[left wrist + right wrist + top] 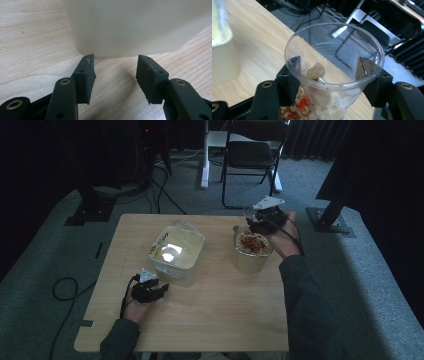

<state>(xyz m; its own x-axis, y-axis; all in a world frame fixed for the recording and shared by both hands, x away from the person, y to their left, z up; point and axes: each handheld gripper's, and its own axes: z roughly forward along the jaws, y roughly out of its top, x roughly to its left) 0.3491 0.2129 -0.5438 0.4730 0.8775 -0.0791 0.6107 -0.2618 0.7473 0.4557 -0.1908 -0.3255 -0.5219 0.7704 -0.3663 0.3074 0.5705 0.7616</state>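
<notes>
Clear cup (pixel 334 75) within right gripper (pixel 329 82)

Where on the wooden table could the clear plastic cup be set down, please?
The near half of the wooden table is bare, from the left gripper across to the sleeve. The far-left corner beyond the square translucent tub is bare too. It is crowded around the round container of red-and-white pieces, under the right gripper holding the clear plastic cup.
</notes>
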